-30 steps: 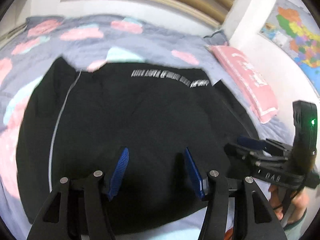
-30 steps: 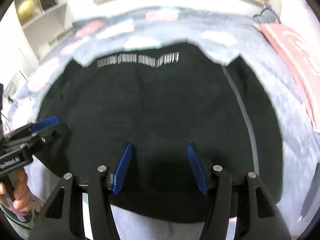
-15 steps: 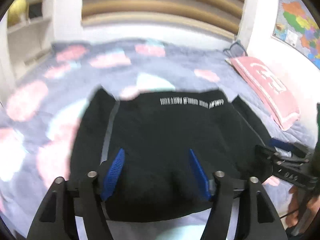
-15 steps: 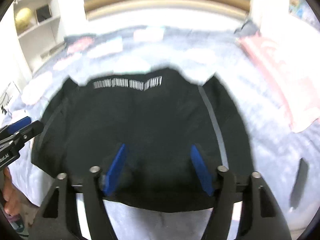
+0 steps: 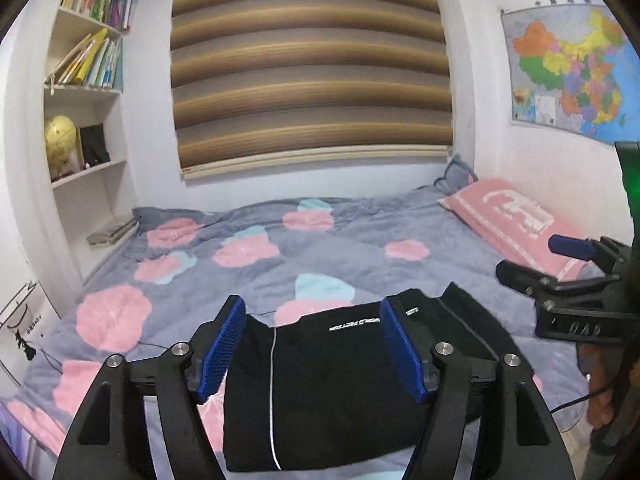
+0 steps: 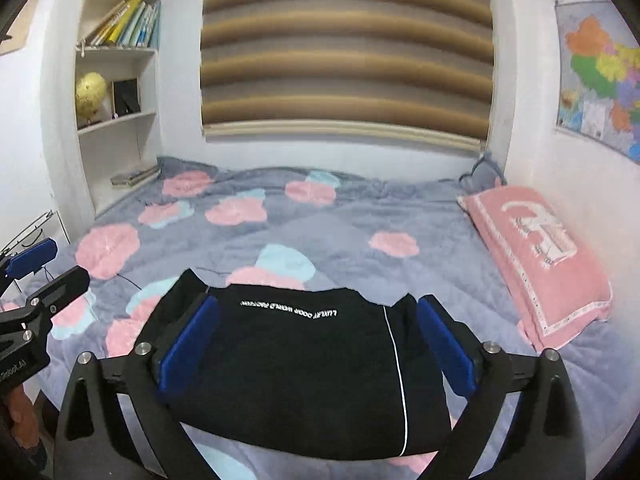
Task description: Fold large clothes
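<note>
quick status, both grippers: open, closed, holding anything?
Left gripper: open, holding nothing, raised above the black garment.
Right gripper: open, holding nothing, also above the garment.

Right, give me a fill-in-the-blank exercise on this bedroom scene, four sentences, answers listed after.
1. The folded garment lying on the bed is ______ in colour.
2. The pillow at the right side of the bed is ______.
3. On the right wall hangs a colourful ______.
4. Both the left tool and the right tool have their jaws ______, holding nothing.

Missing words: black; pink; map; open
</note>
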Action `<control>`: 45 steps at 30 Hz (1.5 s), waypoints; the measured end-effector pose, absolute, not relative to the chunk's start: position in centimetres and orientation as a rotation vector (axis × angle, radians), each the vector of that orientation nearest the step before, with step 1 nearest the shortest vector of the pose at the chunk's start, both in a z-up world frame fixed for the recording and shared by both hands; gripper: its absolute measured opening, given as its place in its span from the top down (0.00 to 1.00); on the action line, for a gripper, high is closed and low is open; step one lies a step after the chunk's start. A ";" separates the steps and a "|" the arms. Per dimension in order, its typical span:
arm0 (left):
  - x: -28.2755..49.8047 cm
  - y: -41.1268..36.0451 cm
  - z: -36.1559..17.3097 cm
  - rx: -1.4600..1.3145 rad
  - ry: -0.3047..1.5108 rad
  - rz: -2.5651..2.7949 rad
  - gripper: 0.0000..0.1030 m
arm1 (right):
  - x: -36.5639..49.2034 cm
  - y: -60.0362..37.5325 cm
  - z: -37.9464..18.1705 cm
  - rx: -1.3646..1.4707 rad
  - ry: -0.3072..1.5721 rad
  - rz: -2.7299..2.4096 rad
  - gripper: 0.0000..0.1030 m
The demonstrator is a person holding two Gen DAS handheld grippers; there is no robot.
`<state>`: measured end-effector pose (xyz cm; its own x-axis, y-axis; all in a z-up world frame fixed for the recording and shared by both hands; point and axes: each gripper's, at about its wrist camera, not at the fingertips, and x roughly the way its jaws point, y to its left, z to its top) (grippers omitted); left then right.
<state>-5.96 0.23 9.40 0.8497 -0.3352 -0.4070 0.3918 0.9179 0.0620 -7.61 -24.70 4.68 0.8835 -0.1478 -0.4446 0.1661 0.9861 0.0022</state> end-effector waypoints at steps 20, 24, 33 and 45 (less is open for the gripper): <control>-4.2 -0.8 2.6 0.115 0.552 -0.328 0.20 | -4.6 -25.9 -5.4 0.136 0.721 -0.175 0.02; -3.8 -1.2 1.9 0.124 0.581 -0.334 0.20 | -4.4 -26.2 -6.1 0.140 0.736 -0.174 0.02; -2.8 -1.6 0.8 0.130 0.634 -0.337 0.20 | -4.3 -26.4 -6.8 0.145 0.751 -0.180 0.02; -2.7 -1.7 0.5 0.128 0.650 -0.340 0.20 | -4.1 -26.4 -7.0 0.146 0.759 -0.178 0.02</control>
